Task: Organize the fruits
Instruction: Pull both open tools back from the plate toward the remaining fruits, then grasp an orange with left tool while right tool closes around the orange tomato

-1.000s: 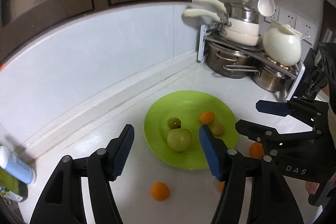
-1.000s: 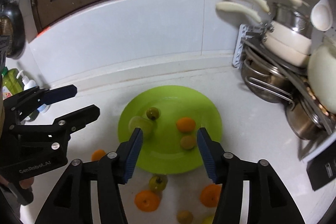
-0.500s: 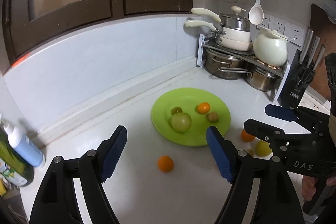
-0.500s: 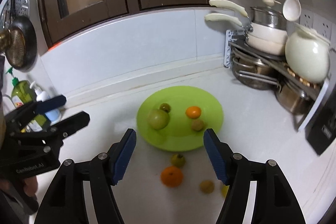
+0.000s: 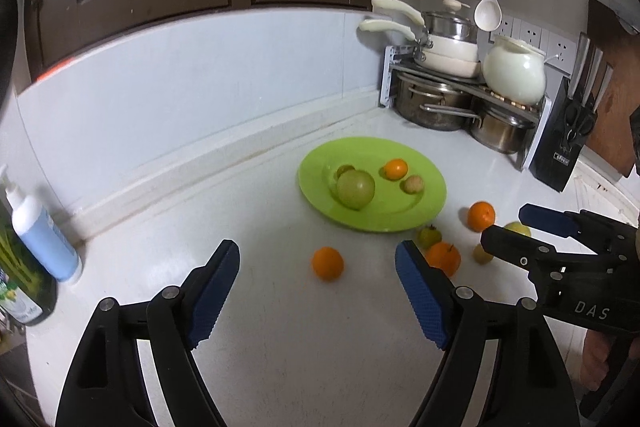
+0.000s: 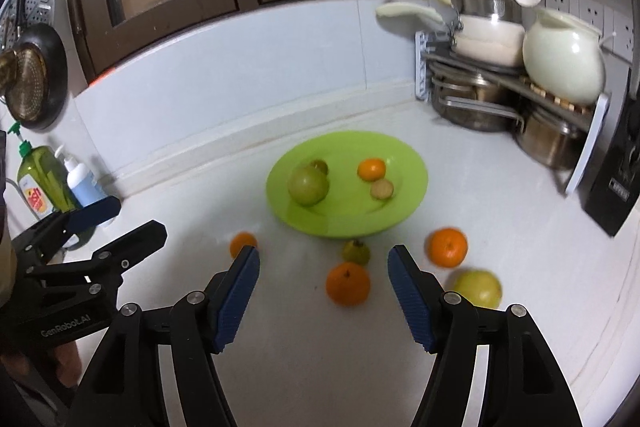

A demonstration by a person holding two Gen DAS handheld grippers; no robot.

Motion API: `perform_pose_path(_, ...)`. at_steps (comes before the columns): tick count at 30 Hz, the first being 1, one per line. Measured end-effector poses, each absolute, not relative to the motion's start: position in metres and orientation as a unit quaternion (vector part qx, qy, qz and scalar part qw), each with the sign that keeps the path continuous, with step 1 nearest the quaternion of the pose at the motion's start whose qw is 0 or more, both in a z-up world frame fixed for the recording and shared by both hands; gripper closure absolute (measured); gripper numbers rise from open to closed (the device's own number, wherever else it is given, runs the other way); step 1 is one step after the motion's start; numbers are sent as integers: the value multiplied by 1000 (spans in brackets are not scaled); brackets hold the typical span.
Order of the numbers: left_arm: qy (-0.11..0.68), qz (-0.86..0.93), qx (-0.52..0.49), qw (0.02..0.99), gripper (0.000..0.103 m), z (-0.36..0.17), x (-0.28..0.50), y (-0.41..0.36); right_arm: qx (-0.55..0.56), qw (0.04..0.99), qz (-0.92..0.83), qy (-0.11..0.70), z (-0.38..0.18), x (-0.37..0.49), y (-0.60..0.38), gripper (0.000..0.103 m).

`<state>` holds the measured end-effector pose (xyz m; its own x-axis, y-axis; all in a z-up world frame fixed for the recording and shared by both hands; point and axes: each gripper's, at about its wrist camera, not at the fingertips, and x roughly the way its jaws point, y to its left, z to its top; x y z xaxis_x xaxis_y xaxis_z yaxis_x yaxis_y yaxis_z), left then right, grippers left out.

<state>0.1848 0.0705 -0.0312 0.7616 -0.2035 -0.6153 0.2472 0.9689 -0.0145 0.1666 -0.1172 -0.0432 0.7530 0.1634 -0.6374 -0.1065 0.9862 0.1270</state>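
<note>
A green plate on the white counter holds a big green apple, a small orange, a brownish fruit and a small dark green fruit. Loose on the counter lie an orange, another orange, a third orange, a small green fruit and a yellow-green apple. My left gripper is open and empty, above the counter short of the loose orange. My right gripper is open and empty, with an orange between its fingertips' lines.
A pot rack with pans and a white jar stands at the back right. A knife block is right of it. A soap bottle and a green detergent bottle stand at the left.
Both grippers have pulled back and up from the plate. More counter and the loose fruits in front of the plate have come into view. Both stay open.
</note>
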Motion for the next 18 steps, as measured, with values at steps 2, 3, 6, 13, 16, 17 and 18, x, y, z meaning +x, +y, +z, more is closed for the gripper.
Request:
perform_pose_path(2, 327, -119, 36, 937, 23, -38, 184, 71, 36, 933, 67, 352, -51, 166, -116, 36)
perform_pose_path(3, 328, -119, 39, 936, 23, -43, 183, 72, 35, 931, 65, 356, -54, 166, -115, 36)
perform_pose_path(6, 331, -120, 44, 935, 23, -53, 183, 71, 35, 927, 61, 370, -66, 167, -116, 36)
perform_pose_path(13, 350, -120, 56, 927, 23, -78, 194, 69, 34, 919, 57, 388, -84, 172, -113, 36)
perform_pose_path(16, 359, -126, 59, 923, 23, -88, 202, 68, 29, 917, 55, 394, -91, 176, -112, 36)
perform_pose_path(17, 361, -126, 61, 922, 23, -90, 203, 67, 29, 916, 54, 397, -93, 178, -112, 36)
perform_pose_path(18, 362, -126, 63, 921, 23, -92, 206, 66, 30, 915, 55, 399, -96, 180, -112, 36)
